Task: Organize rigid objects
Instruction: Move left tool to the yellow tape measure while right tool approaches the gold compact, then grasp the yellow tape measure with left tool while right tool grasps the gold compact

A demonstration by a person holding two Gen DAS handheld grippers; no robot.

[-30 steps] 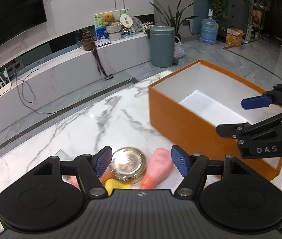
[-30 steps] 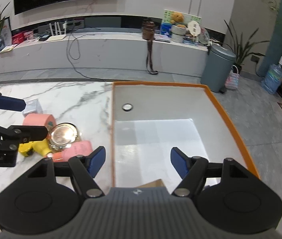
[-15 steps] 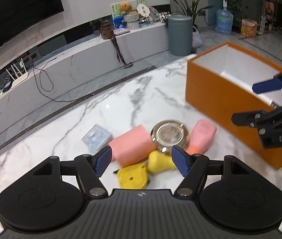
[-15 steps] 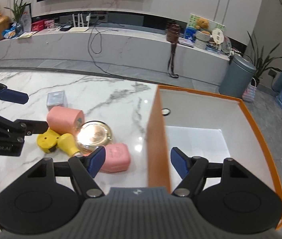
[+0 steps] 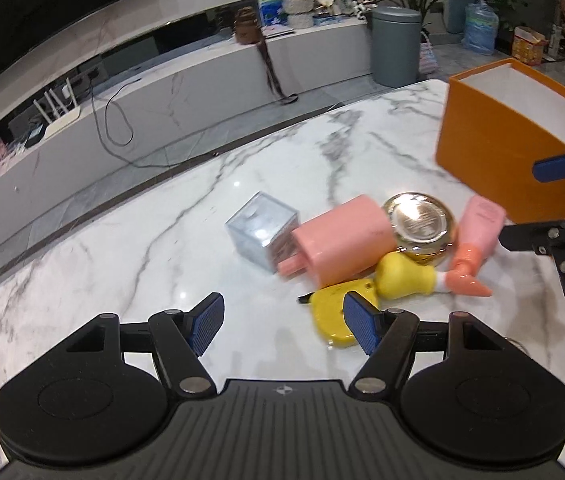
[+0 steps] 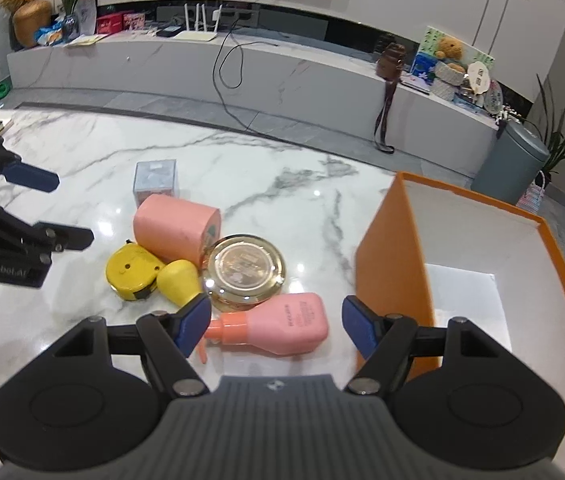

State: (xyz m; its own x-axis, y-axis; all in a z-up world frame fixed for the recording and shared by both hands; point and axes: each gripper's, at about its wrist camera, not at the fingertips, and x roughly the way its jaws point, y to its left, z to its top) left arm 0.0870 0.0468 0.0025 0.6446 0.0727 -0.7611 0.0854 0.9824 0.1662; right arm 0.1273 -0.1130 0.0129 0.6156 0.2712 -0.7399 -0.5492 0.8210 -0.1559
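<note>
Where veined: marble tabletop (image 5: 282, 148)

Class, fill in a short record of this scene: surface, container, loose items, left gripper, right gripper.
surface: marble table
container: orange box, open top
loose items: clear cube, pink cylinder, gold tin, pink bottle, yellow tape measure, clustered beside the box
left gripper: open, empty
right gripper: open, empty, above the pink bottle

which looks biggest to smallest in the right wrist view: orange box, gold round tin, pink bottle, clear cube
1. orange box, by far the largest.
2. gold round tin and pink bottle look about alike; the bottle lies nearer the camera, so no firm ranking.
3. clear cube, smallest, though it sits farthest back.
</note>
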